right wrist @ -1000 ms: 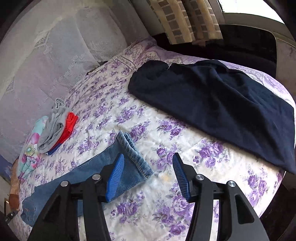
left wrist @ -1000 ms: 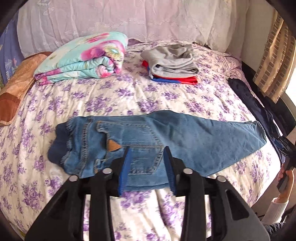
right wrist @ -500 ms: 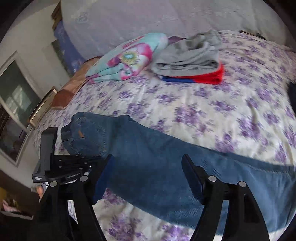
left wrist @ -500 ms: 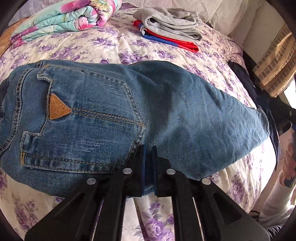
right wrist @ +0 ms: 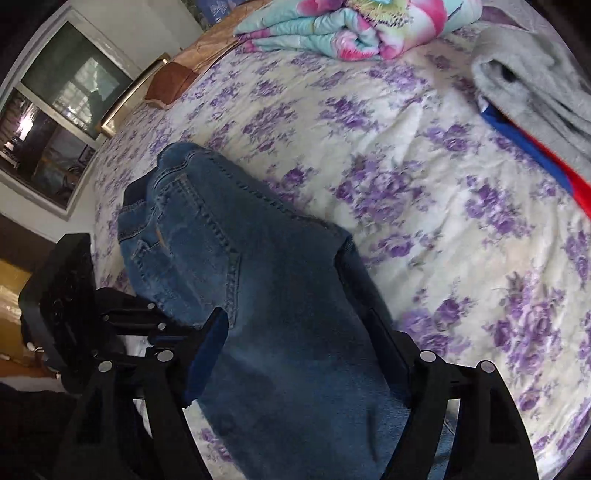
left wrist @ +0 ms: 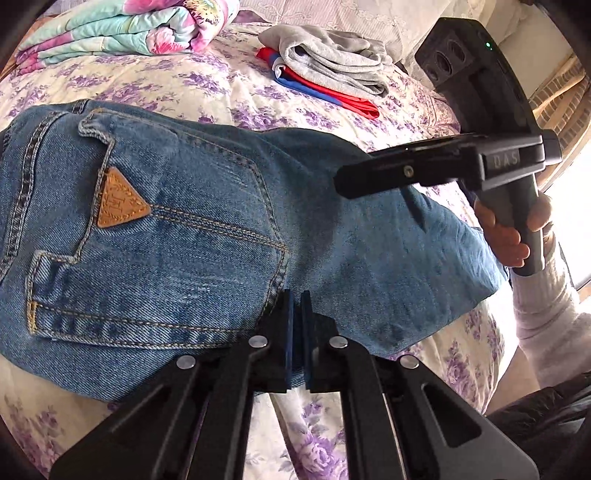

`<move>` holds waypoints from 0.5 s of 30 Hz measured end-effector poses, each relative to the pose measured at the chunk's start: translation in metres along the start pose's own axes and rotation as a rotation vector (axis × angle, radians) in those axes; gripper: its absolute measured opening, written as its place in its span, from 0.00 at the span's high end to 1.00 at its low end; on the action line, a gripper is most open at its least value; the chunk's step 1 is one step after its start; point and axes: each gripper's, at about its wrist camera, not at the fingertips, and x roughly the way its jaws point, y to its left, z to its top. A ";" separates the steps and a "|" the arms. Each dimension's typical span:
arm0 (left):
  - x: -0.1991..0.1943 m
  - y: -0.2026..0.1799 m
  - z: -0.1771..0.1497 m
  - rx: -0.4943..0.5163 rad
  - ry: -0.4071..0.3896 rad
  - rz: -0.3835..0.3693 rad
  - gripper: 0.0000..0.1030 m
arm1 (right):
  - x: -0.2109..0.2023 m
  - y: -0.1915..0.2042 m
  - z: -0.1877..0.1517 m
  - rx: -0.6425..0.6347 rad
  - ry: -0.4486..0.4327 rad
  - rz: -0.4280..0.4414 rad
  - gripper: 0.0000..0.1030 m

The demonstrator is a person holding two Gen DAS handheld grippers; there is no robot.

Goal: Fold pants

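Blue jeans (left wrist: pixel 207 236) lie across a bed, folded lengthwise, back pocket with a tan triangle patch facing up. My left gripper (left wrist: pixel 295 332) is shut on the jeans' near edge, below the pocket. My right gripper (right wrist: pixel 295 332) is open, its two fingers straddling the leg of the jeans (right wrist: pixel 266 295) low over the denim. In the left wrist view the right gripper (left wrist: pixel 436 166) hovers over the leg, held by a hand. The left gripper (right wrist: pixel 122 321) shows at the left of the right wrist view.
The bed has a purple-flowered cover (left wrist: pixel 236 88). A folded floral quilt (left wrist: pixel 122 29) and a stack of grey, blue and red clothes (left wrist: pixel 332 70) lie at the far side. A window (right wrist: pixel 55 110) stands beyond the bed's left edge.
My left gripper stays shut on the jeans' edge. My right gripper has moved in from the hem side and dropped low over the leg, still open.
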 end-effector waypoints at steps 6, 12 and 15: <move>0.006 -0.007 0.004 0.028 0.002 0.033 0.95 | 0.020 0.013 0.024 -0.100 -0.018 0.084 0.24; 0.007 -0.009 0.005 0.028 -0.004 0.042 0.95 | 0.023 -0.012 0.039 -0.022 -0.041 0.162 0.48; 0.008 -0.010 0.006 0.024 -0.004 0.033 0.95 | -0.001 -0.019 0.027 -0.002 -0.118 0.135 0.88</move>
